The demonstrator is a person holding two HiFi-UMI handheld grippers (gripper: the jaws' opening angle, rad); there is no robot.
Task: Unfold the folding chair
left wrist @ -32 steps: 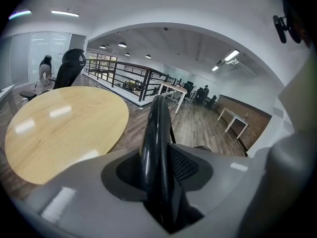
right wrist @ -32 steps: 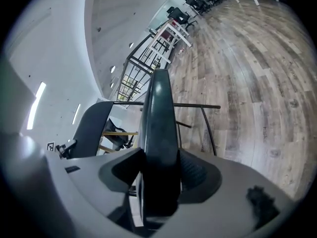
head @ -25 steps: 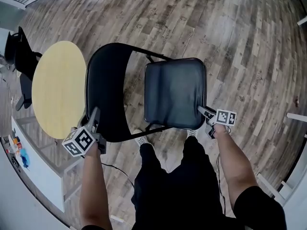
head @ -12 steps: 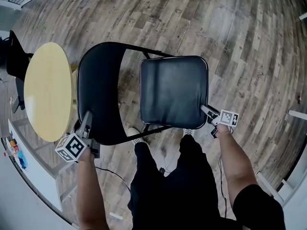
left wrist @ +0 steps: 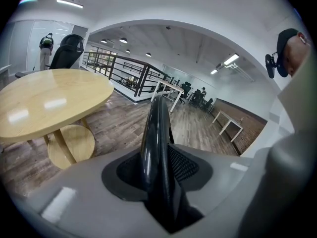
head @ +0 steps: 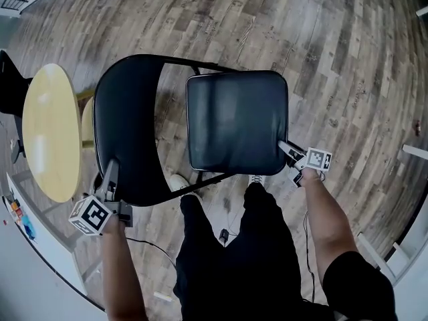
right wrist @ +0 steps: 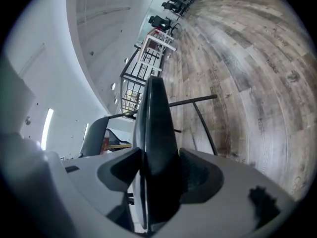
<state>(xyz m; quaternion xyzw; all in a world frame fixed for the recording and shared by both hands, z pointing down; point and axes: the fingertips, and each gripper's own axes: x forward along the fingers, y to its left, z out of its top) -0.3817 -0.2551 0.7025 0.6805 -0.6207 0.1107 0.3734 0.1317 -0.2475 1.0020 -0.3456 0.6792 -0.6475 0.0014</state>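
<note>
The black folding chair stands partly opened on the wood floor. Its curved backrest (head: 124, 132) is at the left and its padded seat (head: 237, 122) at the right, with the thin frame tubes (head: 200, 65) behind. My left gripper (head: 109, 172) is shut on the backrest's near edge, which runs up between the jaws as a black rim (left wrist: 156, 143) in the left gripper view. My right gripper (head: 284, 147) is shut on the seat's near right corner. The seat's edge (right wrist: 156, 128) fills the gap between its jaws in the right gripper view.
A round wooden table (head: 43, 129) stands close to the chair's left, with a low round stool (left wrist: 72, 145) under it. A black office chair (head: 10, 79) is beyond the table. The person's legs and a white shoe (head: 177, 182) are just behind the chair, and a cable (head: 150, 243) lies on the floor.
Both grippers have sunk and drifted left with the chair. The seat now lies flatter and stands a little farther from the backrest. Both grips are unchanged.
</note>
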